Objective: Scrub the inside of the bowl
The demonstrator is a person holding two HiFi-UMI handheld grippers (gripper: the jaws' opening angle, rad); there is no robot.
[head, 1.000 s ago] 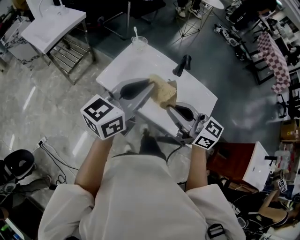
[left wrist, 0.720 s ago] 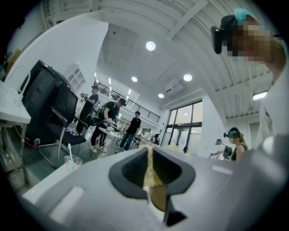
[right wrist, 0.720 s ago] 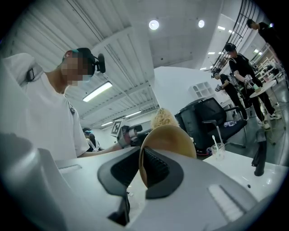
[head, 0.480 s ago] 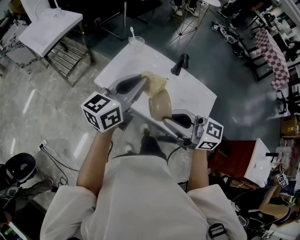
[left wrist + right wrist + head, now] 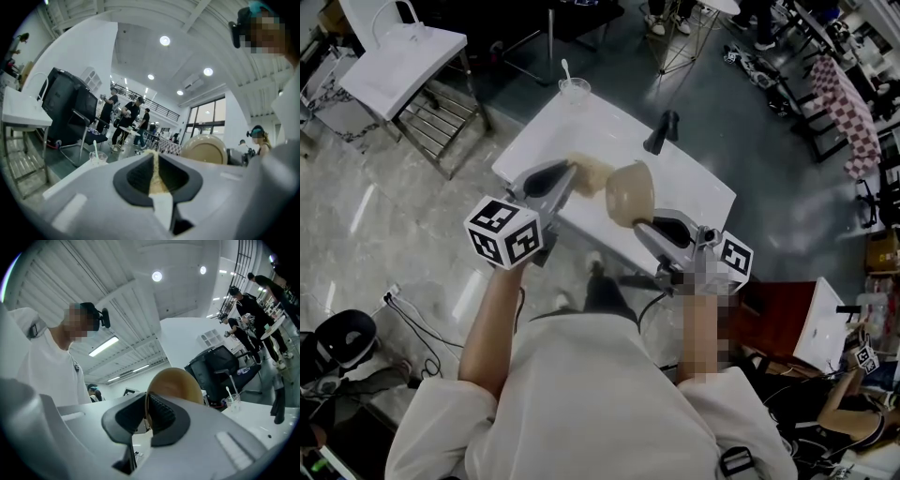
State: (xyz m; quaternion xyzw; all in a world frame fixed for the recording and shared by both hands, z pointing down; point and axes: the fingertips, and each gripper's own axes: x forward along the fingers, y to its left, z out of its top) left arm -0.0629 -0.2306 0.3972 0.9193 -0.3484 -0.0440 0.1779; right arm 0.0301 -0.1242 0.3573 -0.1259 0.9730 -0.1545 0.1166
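Head view: person in a white shirt (image 5: 581,394) stands at a white table (image 5: 546,131), one gripper in each hand, both raised over the table top. Left gripper (image 5: 569,176), with its marker cube (image 5: 508,232) nearest the body, is clenched on a pale tan sponge (image 5: 589,172). The sponge sticks out past the jaw tips toward the bowl (image 5: 630,192) and is just beside it; contact cannot be confirmed. Right gripper (image 5: 645,221) grasps the bowl by its rim and holds it tipped up on edge, clear of the table. On the far corner of the table stands a clear cup (image 5: 574,88) with a white utensil in it; a black upright object (image 5: 662,131) stands near the far right edge. Left gripper view: jaws pressed together on a thin slab of sponge, which runs up the seam between the dark pads. The bowl shows as a cream disc up and to the right of the jaws; the cup sits lower left on the table. People stand far back in the hall. Right gripper view: ribbed pads clamp the bowl's rim, with the brown bowl rising above the jaws as a rounded dome. Which way its mouth faces is not clear. The cup and the black object lie to the right on the table.
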